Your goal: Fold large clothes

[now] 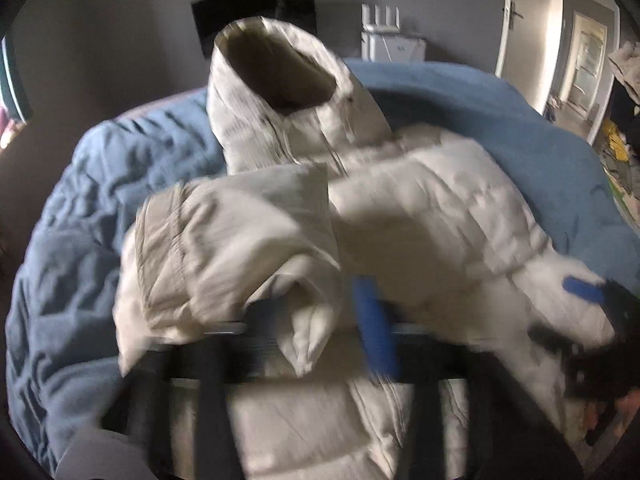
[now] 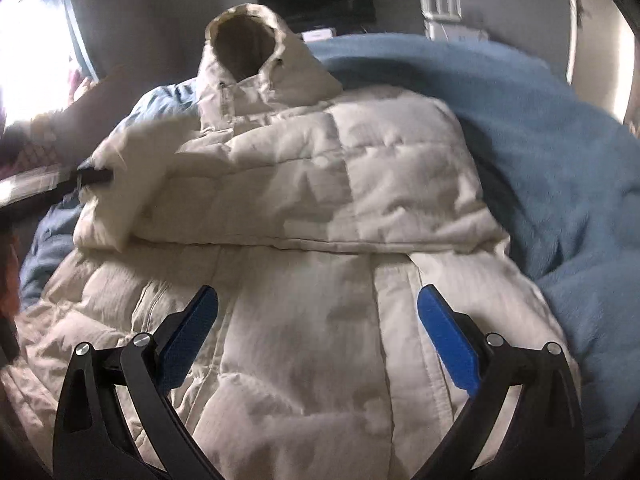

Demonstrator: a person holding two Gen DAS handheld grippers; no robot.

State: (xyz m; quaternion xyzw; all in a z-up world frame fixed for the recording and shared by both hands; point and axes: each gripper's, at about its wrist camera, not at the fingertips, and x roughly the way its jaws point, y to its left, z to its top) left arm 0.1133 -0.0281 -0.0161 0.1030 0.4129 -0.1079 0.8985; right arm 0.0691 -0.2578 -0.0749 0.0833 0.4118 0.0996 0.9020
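Observation:
A white puffer jacket (image 2: 320,184) with a hood (image 2: 248,36) lies on a blue blanket (image 2: 560,140). Its right sleeve is folded across the chest. My right gripper (image 2: 318,336) is open and empty, hovering over the jacket's lower front. In the left wrist view the jacket (image 1: 420,216) fills the middle. My left gripper (image 1: 312,332) is shut on the jacket's left sleeve (image 1: 240,248) and holds it lifted over the body; one blue finger (image 1: 376,328) shows, the other is hidden by fabric. The left gripper also shows in the right wrist view (image 2: 94,176) at the sleeve. The right gripper (image 1: 592,300) shows at the left view's right edge.
The blue blanket (image 1: 72,208) covers a bed. A grey wall with a black screen (image 1: 256,12) and a white box (image 1: 392,44) stands behind. A doorway (image 1: 580,60) and a cluttered pile (image 1: 620,140) are at the right. A bright window (image 2: 28,52) is at the left.

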